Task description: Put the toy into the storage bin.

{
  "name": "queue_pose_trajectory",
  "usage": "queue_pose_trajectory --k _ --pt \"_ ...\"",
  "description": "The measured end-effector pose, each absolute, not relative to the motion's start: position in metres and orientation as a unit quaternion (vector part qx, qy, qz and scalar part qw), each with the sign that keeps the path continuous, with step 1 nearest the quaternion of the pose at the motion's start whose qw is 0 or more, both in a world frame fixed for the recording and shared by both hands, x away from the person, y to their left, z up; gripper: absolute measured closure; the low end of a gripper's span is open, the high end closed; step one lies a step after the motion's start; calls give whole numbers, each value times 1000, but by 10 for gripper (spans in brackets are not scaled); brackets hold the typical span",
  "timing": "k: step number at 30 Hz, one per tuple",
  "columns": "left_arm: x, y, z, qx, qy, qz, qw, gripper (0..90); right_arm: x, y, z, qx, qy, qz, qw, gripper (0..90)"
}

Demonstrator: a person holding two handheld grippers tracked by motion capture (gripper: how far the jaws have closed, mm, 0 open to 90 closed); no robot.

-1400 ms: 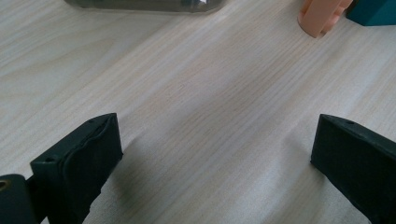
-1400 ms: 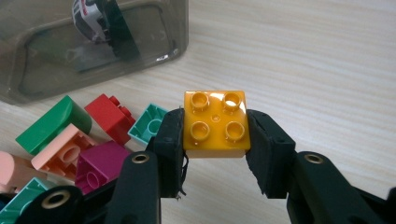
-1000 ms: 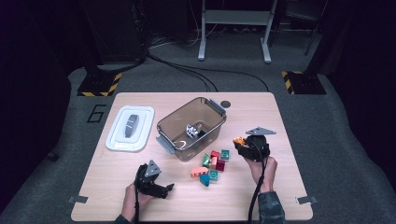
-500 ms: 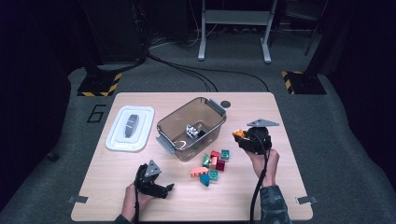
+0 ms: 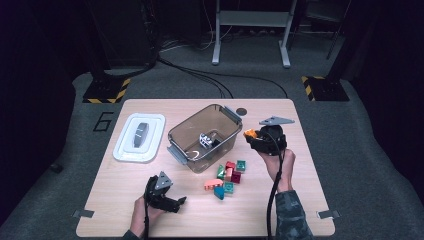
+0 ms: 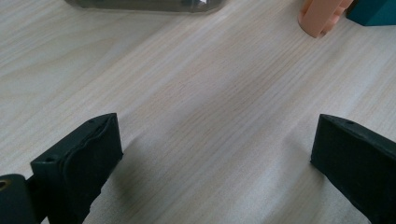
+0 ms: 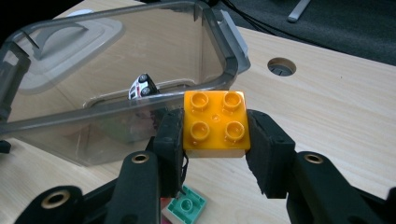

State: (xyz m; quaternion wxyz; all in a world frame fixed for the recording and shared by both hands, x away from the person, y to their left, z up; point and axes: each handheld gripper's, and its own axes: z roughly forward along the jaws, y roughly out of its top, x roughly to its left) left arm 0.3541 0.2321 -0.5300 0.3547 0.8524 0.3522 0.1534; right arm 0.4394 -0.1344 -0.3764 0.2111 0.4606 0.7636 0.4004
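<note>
My right gripper (image 7: 215, 135) is shut on an orange four-stud brick (image 7: 215, 123), held studs up above the table just right of the clear plastic bin (image 5: 202, 137). From the high view that brick (image 5: 250, 133) sits at the tip of the right gripper (image 5: 256, 137), beside the bin's right wall. Inside the bin lies a small white toy car (image 7: 143, 86). A cluster of several coloured bricks (image 5: 227, 177) lies on the table in front of the bin. The left gripper (image 5: 172, 202) rests low at the table's near left, jaws wide open over bare wood (image 6: 210, 140), nothing between them.
The bin's white lid (image 5: 139, 136) lies flat at the left of the table. A round cable hole (image 5: 241, 111) sits near the far edge. A peach brick (image 6: 322, 16) and a teal brick (image 6: 373, 11) lie ahead of the left gripper.
The right gripper has risen with the orange brick and shifted toward the bin's right wall. The left gripper has stayed where it was.
</note>
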Motion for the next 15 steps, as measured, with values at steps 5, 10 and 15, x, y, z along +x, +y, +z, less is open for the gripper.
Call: queue_pose_trajectory --k 5,10,15 --pt "354 232 -530 853 352 153 355 18 446 -129 -366 453 767 402 211 590" --pt "354 232 -530 853 352 154 354 18 451 -120 -355 443 771 405 215 590" --pt "354 232 -531 850 353 156 358 18 459 -107 -351 432 780 400 213 590"
